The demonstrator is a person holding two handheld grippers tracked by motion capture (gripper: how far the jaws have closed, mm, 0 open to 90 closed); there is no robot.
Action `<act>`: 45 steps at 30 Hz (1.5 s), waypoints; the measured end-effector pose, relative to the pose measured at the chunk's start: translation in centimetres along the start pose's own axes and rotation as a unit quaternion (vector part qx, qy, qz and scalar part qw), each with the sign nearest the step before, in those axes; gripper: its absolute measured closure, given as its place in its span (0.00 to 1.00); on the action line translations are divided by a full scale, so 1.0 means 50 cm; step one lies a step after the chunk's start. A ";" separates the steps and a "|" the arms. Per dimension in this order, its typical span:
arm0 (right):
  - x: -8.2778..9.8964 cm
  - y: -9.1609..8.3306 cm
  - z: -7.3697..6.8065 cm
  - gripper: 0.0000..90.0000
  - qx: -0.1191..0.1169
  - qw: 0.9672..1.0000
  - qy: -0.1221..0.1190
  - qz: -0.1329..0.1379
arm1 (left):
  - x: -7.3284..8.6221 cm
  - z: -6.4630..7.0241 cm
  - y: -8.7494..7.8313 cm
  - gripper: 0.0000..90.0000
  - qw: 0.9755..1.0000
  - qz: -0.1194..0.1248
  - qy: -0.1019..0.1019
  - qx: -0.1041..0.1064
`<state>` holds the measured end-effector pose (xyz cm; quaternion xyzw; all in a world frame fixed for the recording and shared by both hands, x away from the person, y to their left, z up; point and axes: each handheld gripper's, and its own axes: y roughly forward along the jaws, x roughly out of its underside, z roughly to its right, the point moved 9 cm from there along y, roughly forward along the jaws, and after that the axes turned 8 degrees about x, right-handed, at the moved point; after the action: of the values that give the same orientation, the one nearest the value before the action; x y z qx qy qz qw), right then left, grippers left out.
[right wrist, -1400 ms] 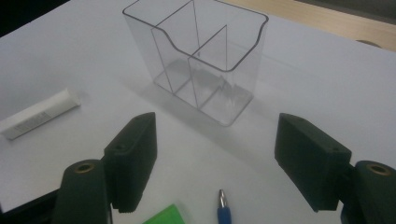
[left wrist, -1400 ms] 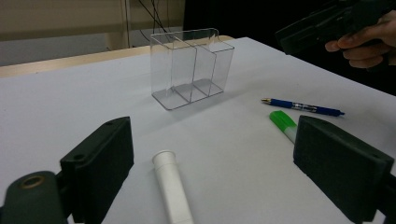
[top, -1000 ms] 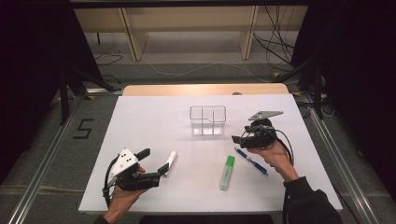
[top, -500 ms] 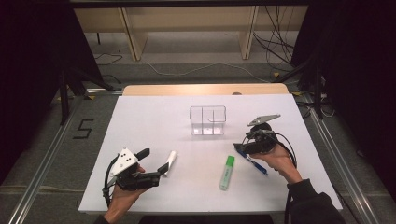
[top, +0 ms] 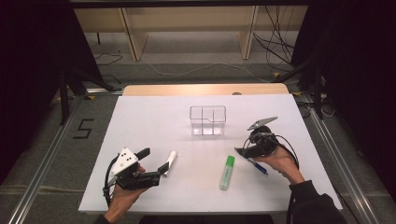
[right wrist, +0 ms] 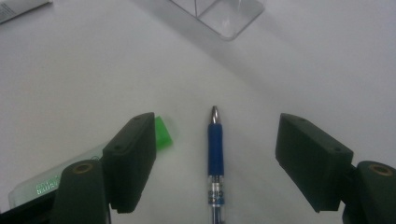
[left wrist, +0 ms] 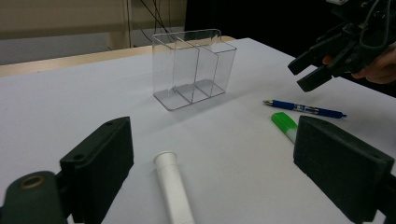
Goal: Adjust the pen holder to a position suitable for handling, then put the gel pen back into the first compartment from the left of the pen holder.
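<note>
Blue pen (right wrist: 215, 158) lies flat on the white surface (top: 154, 121), centred between the spread jaws of the right tool (right wrist: 215, 158), touching neither pad; this tool is released. Green highlighter (right wrist: 161, 133) sits just outside its left jaw. Left tool (left wrist: 210, 172) is likewise released, with a white tube (left wrist: 173, 189) lying between its jaws. Clear divided container (left wrist: 194, 67) stands beyond both tools.

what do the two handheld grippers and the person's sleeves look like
Both are black. The left claw carries a white three-cornered plate with black dots; the right claw has a grey plate. Black cables loop from each. The right arm wears a dark sleeve.
</note>
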<state>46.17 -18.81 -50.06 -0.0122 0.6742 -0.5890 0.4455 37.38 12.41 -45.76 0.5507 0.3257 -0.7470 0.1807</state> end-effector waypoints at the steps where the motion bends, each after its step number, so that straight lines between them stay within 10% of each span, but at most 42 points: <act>1: 0.002 0.001 -0.001 0.33 0.000 1.000 -0.003 -0.004 | 0.000 0.000 0.000 0.13 1.000 -0.001 0.001 0.000; 28: 0.044 0.034 -0.017 0.30 0.005 0.995 -0.042 -0.085 | 0.001 0.000 0.002 0.13 1.000 -0.001 0.000 0.003; 45: 0.059 0.050 -0.012 0.55 0.003 0.991 -0.057 -0.123 | 0.000 0.001 0.005 0.13 1.000 -0.005 0.005 0.004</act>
<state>45.31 -19.17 -53.83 -0.1271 0.6390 -0.6400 0.4073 37.50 12.19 -45.83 0.5540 0.3261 -0.7462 0.1731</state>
